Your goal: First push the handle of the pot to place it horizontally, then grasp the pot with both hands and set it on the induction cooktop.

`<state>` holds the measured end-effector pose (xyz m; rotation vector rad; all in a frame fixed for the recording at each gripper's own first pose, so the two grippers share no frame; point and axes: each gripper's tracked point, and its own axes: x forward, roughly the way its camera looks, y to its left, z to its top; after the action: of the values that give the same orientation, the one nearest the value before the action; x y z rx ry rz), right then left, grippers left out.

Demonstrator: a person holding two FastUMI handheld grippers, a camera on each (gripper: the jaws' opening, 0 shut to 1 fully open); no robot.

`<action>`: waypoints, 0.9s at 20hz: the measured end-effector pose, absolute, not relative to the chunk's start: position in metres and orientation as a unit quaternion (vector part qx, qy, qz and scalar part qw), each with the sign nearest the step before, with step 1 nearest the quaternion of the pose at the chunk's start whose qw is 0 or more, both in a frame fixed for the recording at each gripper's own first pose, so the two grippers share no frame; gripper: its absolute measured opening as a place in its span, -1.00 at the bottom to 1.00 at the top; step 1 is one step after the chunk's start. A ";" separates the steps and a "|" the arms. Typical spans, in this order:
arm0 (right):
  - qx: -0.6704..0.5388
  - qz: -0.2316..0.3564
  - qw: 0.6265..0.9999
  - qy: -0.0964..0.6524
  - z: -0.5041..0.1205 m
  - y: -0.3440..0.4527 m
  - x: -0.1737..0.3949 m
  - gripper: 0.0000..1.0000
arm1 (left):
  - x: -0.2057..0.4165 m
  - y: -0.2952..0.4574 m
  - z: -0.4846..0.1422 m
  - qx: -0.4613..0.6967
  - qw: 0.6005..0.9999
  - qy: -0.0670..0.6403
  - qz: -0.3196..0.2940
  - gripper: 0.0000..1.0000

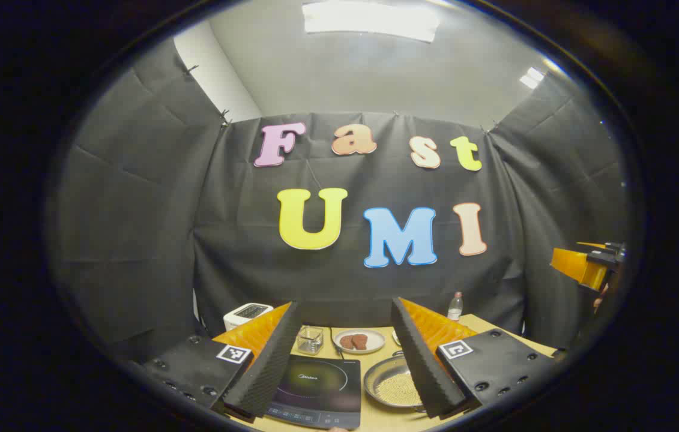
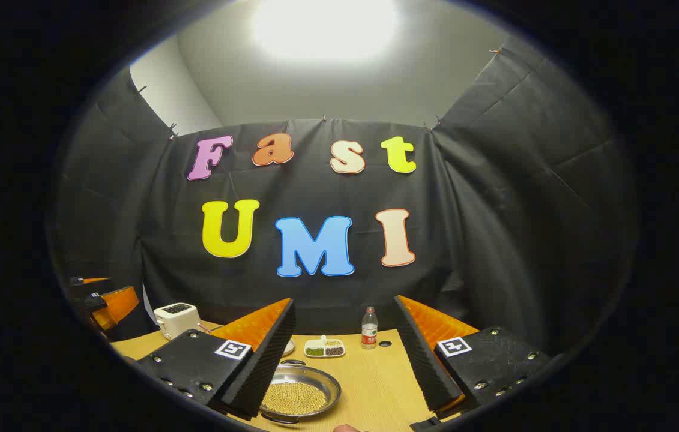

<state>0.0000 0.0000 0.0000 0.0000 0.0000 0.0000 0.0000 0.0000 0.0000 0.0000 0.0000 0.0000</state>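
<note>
Both tools wide open, above the table, pot not yet touched

Our right tool (image 2: 342, 360) hangs nearer the pot (image 2: 297, 394), which lies low and left of it; our left tool (image 1: 342, 360) faces the induction cooktop (image 1: 315, 384), pot just right (handle direction unclear).

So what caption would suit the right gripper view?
Open right gripper hovering above a pot of beans on the table.
</note>
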 end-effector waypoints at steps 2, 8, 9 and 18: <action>0.001 -0.002 1.000 0.002 -0.001 -0.002 0.000 0.94 | 0.001 -0.001 -0.001 0.002 1.000 0.000 -0.001 1.00; 0.003 -0.006 1.000 0.002 0.000 -0.003 0.003 0.94 | 0.003 -0.005 0.001 0.007 1.000 -0.002 -0.008 0.96; 0.003 -0.006 1.000 0.002 -0.001 -0.004 0.002 0.94 | 0.003 -0.005 0.002 0.006 1.000 -0.004 -0.009 0.96; 0.001 0.000 1.000 0.004 0.002 0.004 0.008 0.94 | 0.005 0.010 0.001 -0.003 1.000 -0.006 0.005 1.00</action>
<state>0.0083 0.0037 0.0016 0.0022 0.0077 -0.0002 0.0053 0.0098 0.0012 -0.0057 -0.0127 0.0098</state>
